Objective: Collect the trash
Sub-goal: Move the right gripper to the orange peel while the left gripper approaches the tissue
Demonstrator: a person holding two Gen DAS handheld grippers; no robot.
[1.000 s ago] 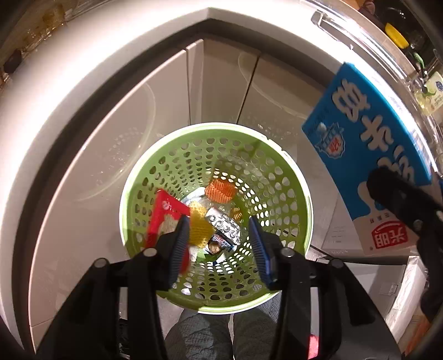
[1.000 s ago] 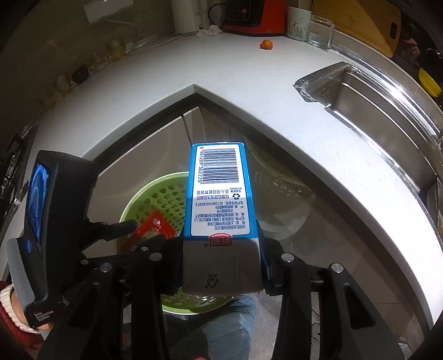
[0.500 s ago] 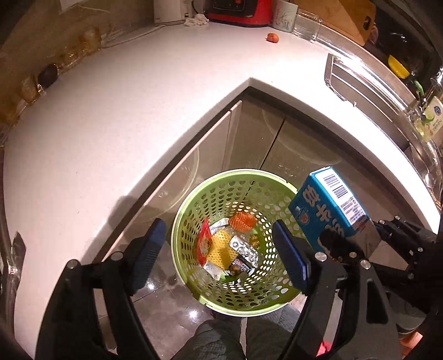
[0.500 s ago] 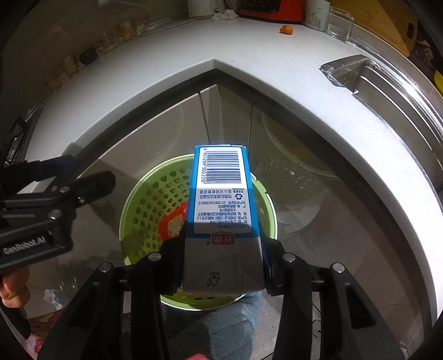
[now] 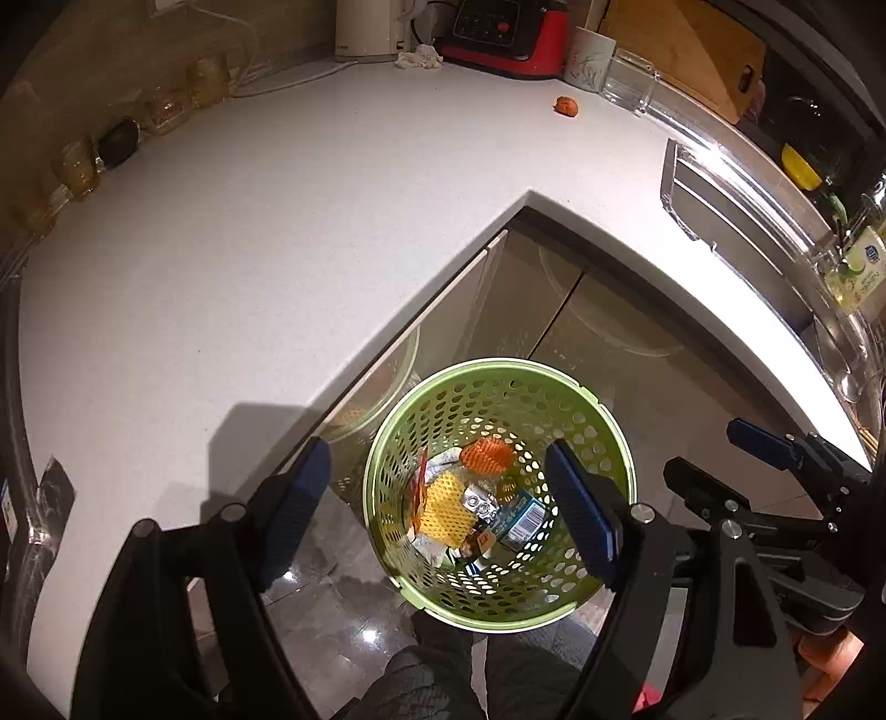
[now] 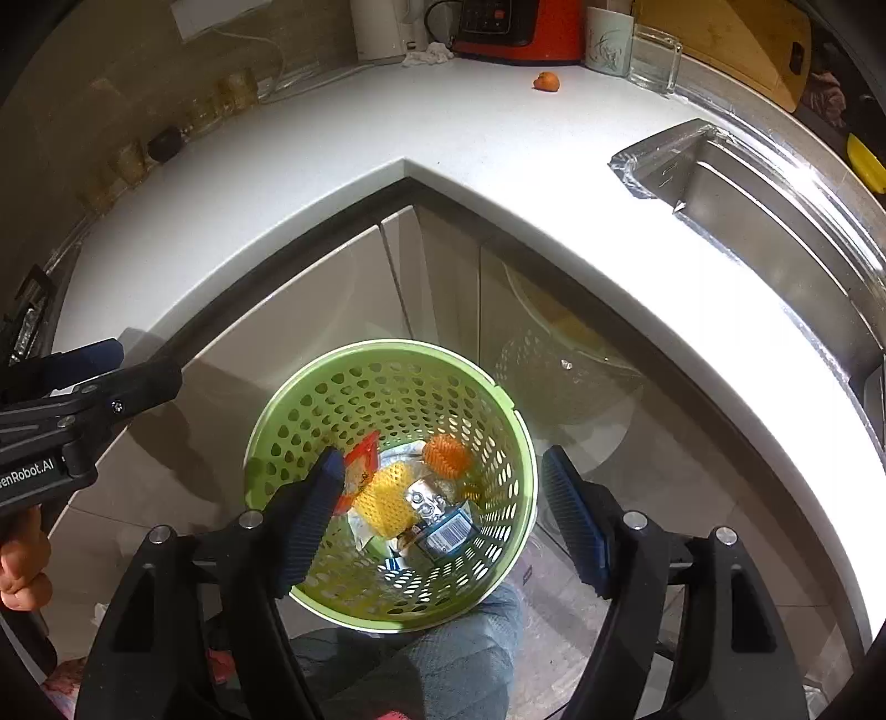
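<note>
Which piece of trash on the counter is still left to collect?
Follow the white counter to its far end, near the red appliance and glass dish. The small orange scrap lies alone there, the only loose bit on the bare top.

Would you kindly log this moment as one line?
left gripper: open, empty | right gripper: opening, empty | blue carton: in green basket

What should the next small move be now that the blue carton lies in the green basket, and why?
Probably lift the right gripper away from the green basket and toward the counter. Its jaws are opening with nothing between them, the blue carton lies among the wrappers below, and a small orange scrap sits on the counter, seemingly the only loose trash there.
</note>
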